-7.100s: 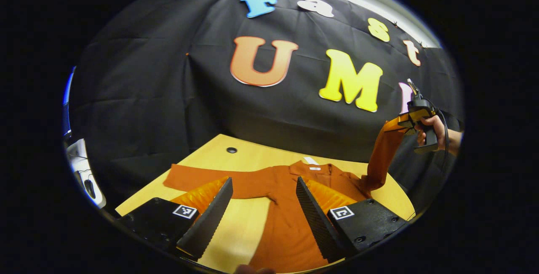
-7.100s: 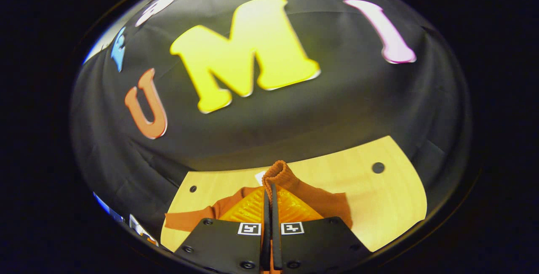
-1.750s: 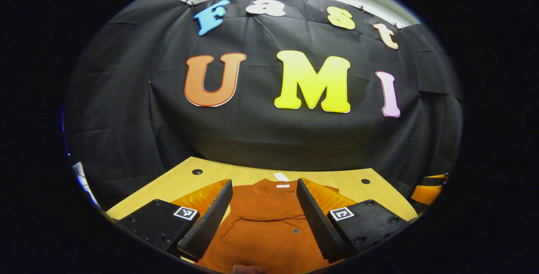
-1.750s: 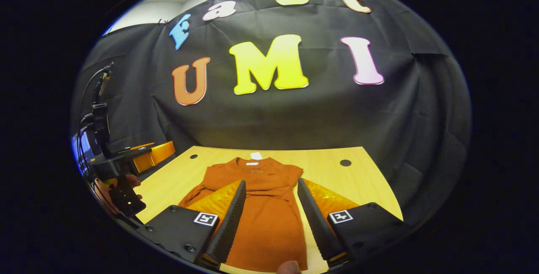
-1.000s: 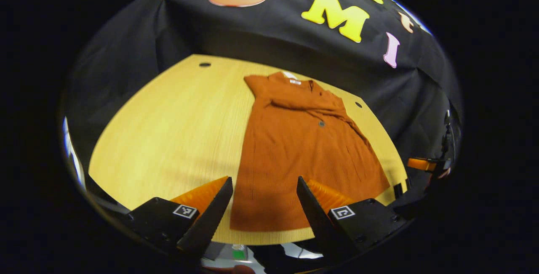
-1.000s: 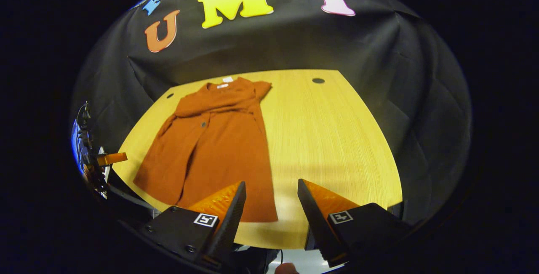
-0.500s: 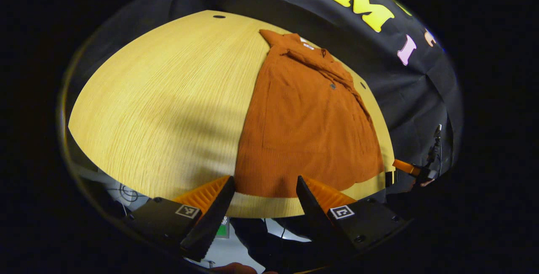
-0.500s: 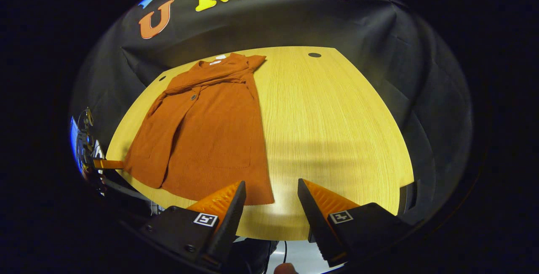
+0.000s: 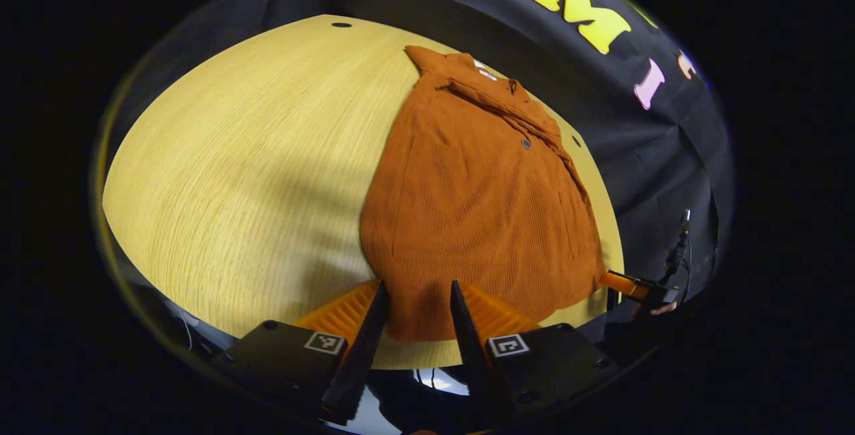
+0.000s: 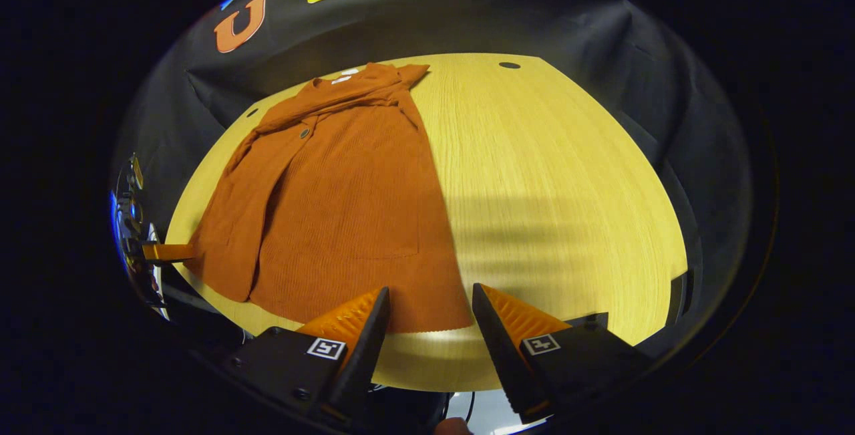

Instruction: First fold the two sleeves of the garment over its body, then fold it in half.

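Wooden worktop carries the garment, sleeves folded. Left gripper view: left gripper, jaws parted, straddles its near hem. Right gripper view: right gripper gapes over the hem's right corner.

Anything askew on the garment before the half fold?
Slightly. The orange cardigan lies flat on the wooden table with both sleeves folded across the chest, but its front panel on the left hand-held gripper's side flares outward, so the hem is uneven. No damage visible.
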